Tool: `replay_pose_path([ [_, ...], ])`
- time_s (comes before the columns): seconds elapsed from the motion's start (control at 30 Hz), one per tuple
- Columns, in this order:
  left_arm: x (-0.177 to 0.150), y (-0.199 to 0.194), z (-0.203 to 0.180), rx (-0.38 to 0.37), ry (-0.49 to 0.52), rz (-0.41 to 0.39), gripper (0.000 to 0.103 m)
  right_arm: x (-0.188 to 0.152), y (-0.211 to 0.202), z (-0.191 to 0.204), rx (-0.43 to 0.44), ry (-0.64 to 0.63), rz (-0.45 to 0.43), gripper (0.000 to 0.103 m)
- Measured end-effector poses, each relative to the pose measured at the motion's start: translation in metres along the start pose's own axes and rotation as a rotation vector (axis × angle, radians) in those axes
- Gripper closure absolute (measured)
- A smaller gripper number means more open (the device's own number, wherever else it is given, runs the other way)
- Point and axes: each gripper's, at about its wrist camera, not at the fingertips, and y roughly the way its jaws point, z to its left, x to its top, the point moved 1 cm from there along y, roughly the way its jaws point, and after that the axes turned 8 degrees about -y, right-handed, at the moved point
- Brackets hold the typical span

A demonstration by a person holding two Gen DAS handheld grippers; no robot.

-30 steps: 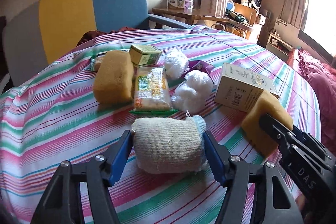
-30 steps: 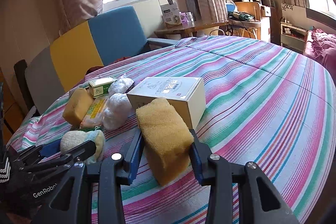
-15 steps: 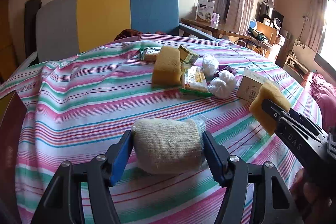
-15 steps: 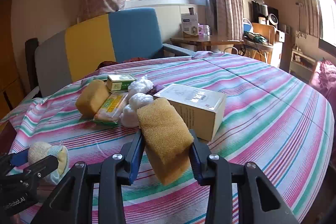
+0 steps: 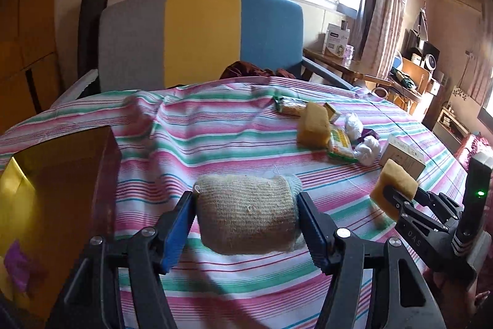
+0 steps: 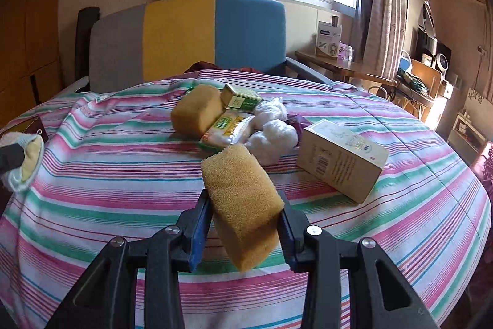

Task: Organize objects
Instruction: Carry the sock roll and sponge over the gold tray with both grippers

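Both clamped: knitted roll (image 5: pixel 246 213), porous sponge (image 6: pixel 242 199).

The striped tablecloth (image 6: pixel 117 174) lies bare across the near and left stretch, so a gripper could pass freely there. At the far middle a cluster blocks the way: a sponge (image 6: pixel 197 110), green box (image 6: pixel 242 99), snack packet (image 6: pixel 228 128) and white bags (image 6: pixel 272 137), all touching or just beside each other. A carton (image 6: pixel 342 159) lies just right of them. At the left edge stands a brown box (image 5: pixel 58 205).
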Motion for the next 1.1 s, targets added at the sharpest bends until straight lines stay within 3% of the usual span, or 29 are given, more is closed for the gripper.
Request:
replay_pose_path([
  [0.23,0.008,-0.029,0.071,0.086,-0.092,-0.029,0.036,0.014,-0.013,0.039,0.092,0.027,-0.012,0.063],
  [0.63,0.013,-0.059,0.185,0.243,-0.251,-0.045,0.036,0.058,-0.055,0.131,0.309,-0.033,-0.089,0.063],
  [1.1,0.003,-0.065,0.313,0.437,-0.415,0.062,0.035,0.077,-0.092,0.253,0.583,-0.162,-0.073,0.063],
])
